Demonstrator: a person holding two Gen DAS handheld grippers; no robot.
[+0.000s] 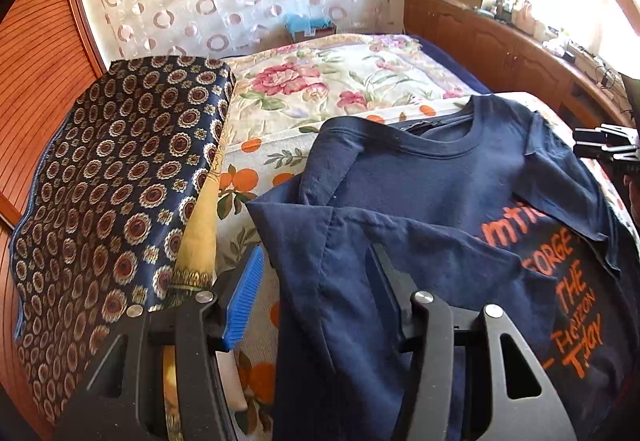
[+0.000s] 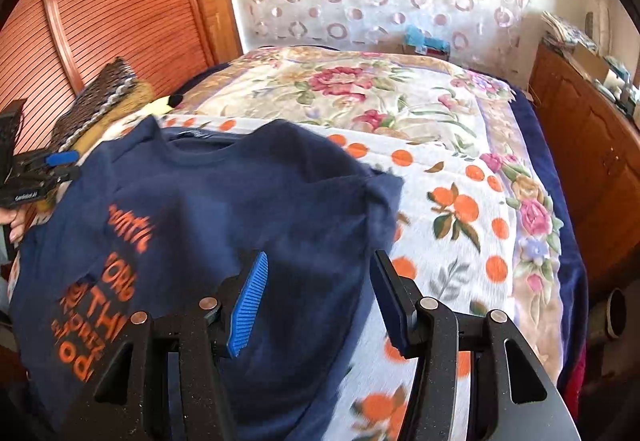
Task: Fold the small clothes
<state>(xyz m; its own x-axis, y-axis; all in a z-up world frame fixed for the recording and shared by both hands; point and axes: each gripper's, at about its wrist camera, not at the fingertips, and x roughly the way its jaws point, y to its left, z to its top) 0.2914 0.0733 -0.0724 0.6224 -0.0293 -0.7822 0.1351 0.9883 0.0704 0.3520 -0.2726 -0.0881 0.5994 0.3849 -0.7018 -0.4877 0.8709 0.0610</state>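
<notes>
Tee (image 2: 224,201) edges free, both claws clear.

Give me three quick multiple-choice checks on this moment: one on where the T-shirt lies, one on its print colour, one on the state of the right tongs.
1. Where does the navy T-shirt lie?
A. On the fruit-print blanket on the bed
B. On the wooden cabinet
C. On the floor

2. What colour is the lettering on the T-shirt?
A. White
B. Orange
C. Green

3. How do the right tongs stand?
A. Shut on a sleeve
B. Shut on nothing
C. Open, pressing on nothing

Key: 1 A, the shirt spreads over the blanket with oranges in both views. 2 B, the printed words are orange on navy. 3 C, the two fingers stand apart above the shirt's side, with no cloth pinched between the pads.
</notes>
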